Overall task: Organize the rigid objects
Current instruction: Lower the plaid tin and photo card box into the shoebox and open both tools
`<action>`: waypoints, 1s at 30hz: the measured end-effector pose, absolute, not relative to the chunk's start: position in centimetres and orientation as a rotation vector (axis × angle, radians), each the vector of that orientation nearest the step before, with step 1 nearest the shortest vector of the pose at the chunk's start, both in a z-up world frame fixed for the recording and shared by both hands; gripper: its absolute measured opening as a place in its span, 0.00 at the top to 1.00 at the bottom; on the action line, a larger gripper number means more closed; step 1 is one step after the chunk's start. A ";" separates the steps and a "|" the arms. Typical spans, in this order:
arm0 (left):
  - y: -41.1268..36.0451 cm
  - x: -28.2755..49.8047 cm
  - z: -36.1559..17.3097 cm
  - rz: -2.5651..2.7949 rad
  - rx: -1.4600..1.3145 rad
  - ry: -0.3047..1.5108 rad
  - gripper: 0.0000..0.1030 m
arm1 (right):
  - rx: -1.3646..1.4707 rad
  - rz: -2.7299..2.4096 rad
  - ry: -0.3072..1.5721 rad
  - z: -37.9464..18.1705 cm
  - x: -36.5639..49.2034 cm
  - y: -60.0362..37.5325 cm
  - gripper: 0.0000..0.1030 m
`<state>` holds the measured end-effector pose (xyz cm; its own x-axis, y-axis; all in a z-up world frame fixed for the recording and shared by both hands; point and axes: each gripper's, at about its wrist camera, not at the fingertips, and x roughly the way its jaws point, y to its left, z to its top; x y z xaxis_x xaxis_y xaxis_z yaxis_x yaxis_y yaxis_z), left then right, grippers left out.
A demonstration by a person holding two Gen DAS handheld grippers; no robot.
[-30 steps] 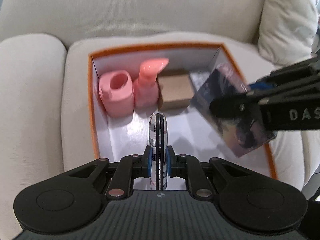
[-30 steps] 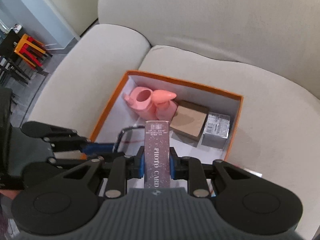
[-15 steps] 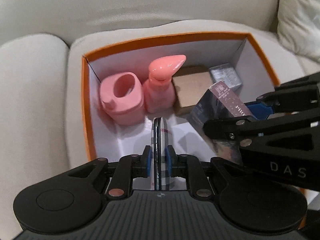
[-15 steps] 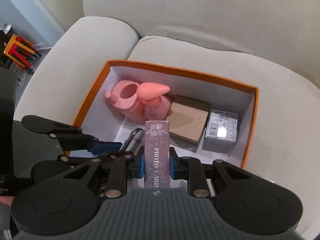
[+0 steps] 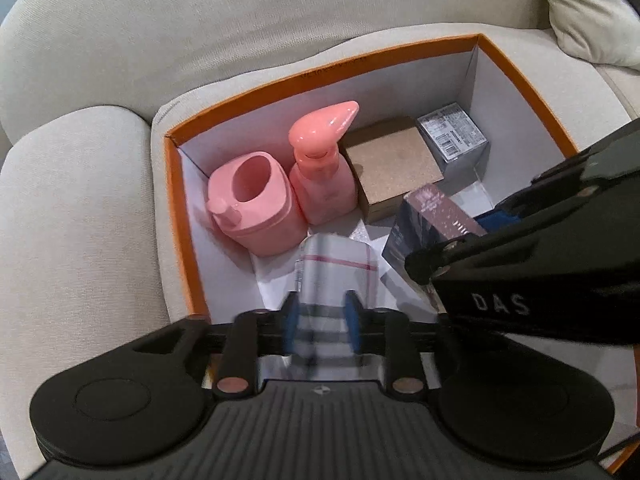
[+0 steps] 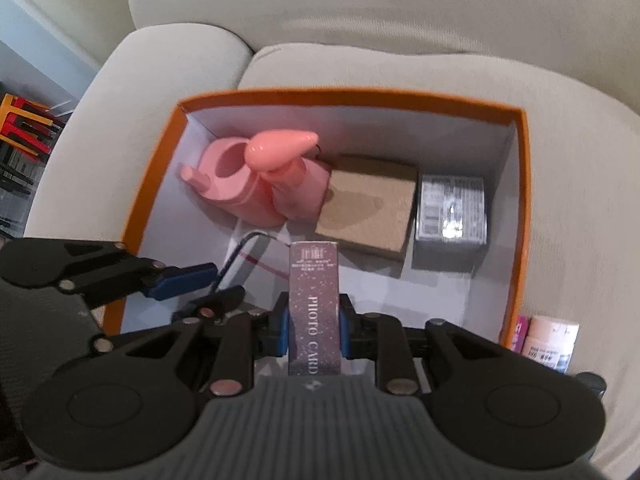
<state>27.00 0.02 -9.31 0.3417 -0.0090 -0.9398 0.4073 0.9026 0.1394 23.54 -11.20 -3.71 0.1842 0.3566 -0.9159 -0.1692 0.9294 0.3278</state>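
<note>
Sofa [image 5: 100, 220] bears orange box [image 5: 176, 216]; right gripper [image 6: 313, 330] clamps photo-card box [image 6: 314, 304].

This is a home living room: a cream upholstered sofa [image 6: 360, 20] with a rounded armrest [image 5: 72, 208] and a loose cushion [image 5: 592, 8] at its right end fills both views. An orange box [image 6: 352, 96] sits on the seat cushion holding household bits, among them a pink pump bottle [image 5: 324, 168] and a pink jug [image 5: 256, 208]. Past the armrest's left edge stands what looks like orange-and-red stacked furniture [image 6: 20, 128], though it is small and blurred.
</note>
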 end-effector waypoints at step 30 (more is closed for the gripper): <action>7.7 23.5 -5.5 -0.253 0.099 1.206 0.66 | 0.399 0.331 1.425 -8.2 24.1 -10.6 0.77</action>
<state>23.52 7.68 -5.50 0.3329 -0.1408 -0.9324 0.2461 0.9675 -0.0582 24.12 -10.59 -8.23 0.1196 0.4515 -0.8842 0.0159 0.8896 0.4564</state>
